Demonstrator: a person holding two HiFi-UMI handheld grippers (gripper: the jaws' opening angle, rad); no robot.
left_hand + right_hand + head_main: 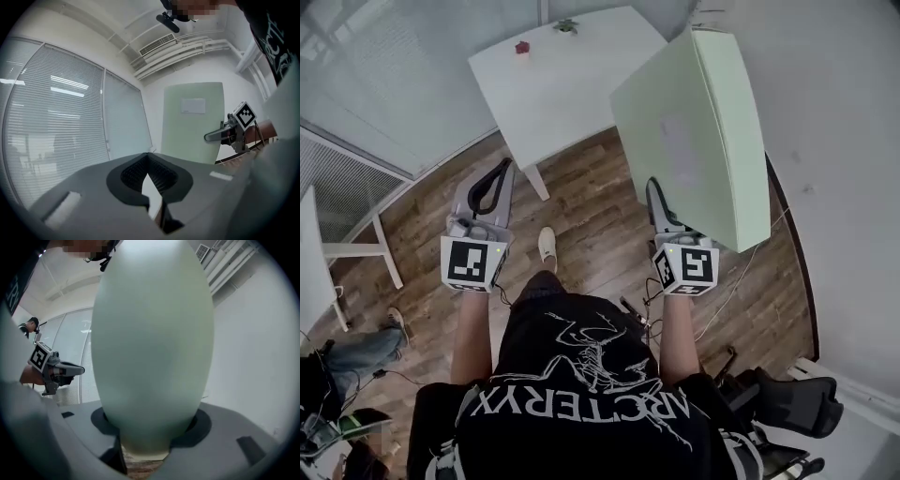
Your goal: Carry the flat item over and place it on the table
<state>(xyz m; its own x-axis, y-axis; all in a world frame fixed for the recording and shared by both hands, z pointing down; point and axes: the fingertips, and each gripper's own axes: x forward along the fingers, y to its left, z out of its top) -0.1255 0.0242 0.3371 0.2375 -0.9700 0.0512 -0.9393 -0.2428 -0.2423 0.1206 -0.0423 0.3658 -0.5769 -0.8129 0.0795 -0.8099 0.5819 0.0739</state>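
Board [694, 141], pale green and flat, upper right of the head view, clamped by its near edge in the right gripper [659, 199], long axis running up the frame. White table [553, 94] just to its left, right corner behind the board's edge. Left gripper [501, 171] left of centre, jaws together on nothing. Ahead of the right gripper, all hidden by the board. Two small things on the table's far end, too small to name.

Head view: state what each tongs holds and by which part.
The right tongs grip the pale green board by its near edge; the left tongs are shut and empty.
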